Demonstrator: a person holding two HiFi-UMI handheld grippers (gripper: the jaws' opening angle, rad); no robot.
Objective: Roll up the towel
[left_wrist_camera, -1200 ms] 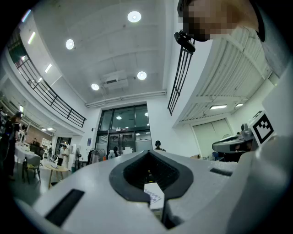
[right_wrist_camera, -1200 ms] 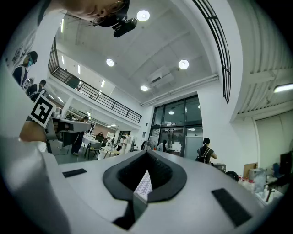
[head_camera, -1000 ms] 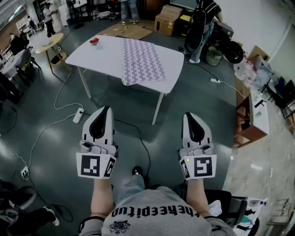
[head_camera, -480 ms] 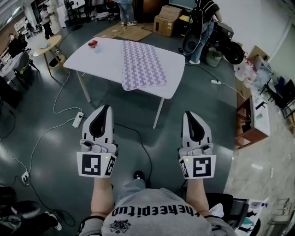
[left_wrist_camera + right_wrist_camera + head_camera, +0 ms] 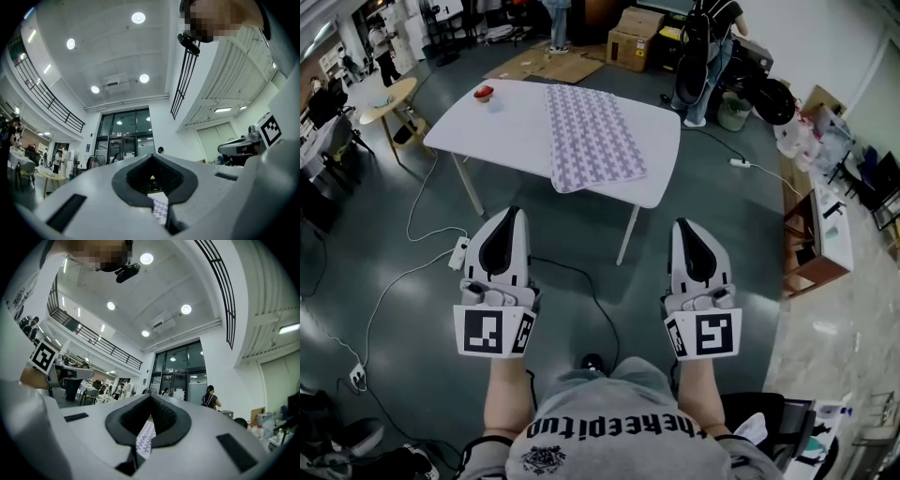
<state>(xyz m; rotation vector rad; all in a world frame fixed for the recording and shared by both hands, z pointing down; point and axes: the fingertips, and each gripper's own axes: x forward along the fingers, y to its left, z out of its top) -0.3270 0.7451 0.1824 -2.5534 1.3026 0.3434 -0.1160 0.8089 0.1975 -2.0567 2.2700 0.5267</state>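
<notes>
Both forearms outstretched, left hand-held gripper [image 5: 511, 219] and right hand-held gripper [image 5: 685, 227] parallel, jaws together, empty, well short of towel [image 5: 591, 136]

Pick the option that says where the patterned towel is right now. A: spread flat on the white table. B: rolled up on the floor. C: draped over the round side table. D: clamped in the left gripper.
A: the towel lies unrolled on the white table, while the left gripper and the right gripper are shut, empty and short of it.
</notes>
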